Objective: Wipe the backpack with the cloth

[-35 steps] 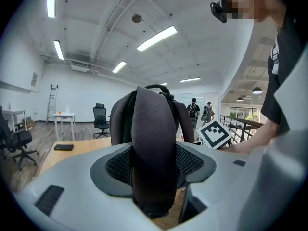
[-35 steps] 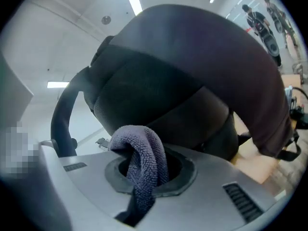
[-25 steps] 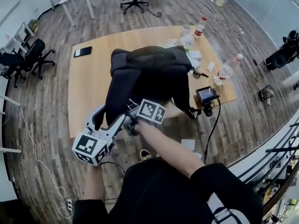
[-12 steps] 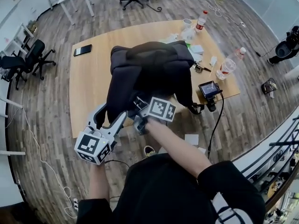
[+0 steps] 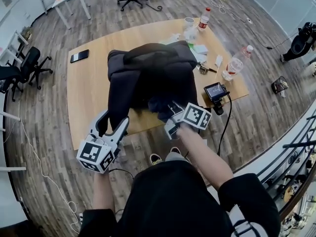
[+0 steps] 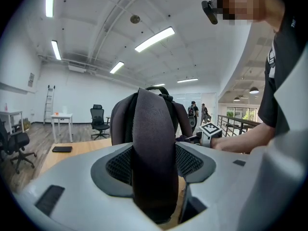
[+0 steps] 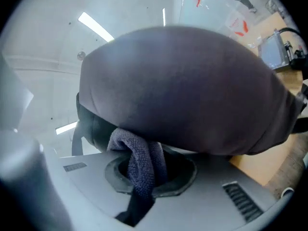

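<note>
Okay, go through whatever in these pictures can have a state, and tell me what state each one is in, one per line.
left gripper: shut on the strap.
strap: clamped, running up to the backpack.
backpack: upright on the table.
right gripper: shut on the cloth.
cloth: bunched, touching the backpack.
phone: lying flat, screen dark.
bottle: upright, capped.

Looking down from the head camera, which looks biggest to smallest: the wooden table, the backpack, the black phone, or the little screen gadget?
1. wooden table
2. backpack
3. black phone and screen gadget: they look about alike. The gadget seems nearer the camera, so I won't rank these two.
</note>
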{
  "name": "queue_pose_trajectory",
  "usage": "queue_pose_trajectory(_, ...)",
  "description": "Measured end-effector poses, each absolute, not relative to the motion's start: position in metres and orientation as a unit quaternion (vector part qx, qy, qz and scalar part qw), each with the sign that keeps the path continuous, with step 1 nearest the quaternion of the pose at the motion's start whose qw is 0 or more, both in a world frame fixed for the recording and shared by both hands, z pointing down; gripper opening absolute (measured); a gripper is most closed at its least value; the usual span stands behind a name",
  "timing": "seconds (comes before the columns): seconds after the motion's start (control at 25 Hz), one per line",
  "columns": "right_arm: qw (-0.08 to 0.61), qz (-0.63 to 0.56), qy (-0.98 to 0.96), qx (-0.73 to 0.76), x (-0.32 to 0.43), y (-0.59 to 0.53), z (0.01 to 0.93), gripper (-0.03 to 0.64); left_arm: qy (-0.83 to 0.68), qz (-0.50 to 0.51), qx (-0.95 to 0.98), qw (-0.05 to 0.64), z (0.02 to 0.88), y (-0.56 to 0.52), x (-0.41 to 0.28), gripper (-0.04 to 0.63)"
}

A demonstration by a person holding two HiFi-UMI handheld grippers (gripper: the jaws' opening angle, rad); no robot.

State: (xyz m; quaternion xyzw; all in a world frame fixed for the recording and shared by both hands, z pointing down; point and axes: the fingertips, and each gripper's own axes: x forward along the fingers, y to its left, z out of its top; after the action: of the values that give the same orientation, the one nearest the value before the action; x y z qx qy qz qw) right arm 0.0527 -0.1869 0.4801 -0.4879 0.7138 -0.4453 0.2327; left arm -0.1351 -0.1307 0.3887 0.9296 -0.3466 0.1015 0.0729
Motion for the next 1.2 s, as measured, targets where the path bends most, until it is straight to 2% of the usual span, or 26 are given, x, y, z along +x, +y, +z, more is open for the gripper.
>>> queue_pose_trajectory(0.36,0.214,-0.395,0.683,-0.576,0.121,-0.200,0.483,0.035,-0.348,0.101,0.930,0.070,0.385,-0.129,-0.135,0.278)
queue_pose_trajectory(0.6,0.254,-0.315,0.612,-0.679,0.190,-0.208,0.477,0.034,-0.346,0.100,0.930,0.070,0.383,-0.123,-0.137,0.278)
queue_pose_trajectory(0.88,0.233,-0.325,0.629,-0.667,0.148,-0.197,0.486,0.034,-0.347,0.099,0.930,0.067,0.380,-0.123,-0.137,0.278)
queue_pose_trajectory(1.2,0.206,-0.353,0.686,-0.602,0.048,-0.180,0.486,0.034,-0.345,0.092,0.932,0.069,0.374,-0.120,-0.137,0.278)
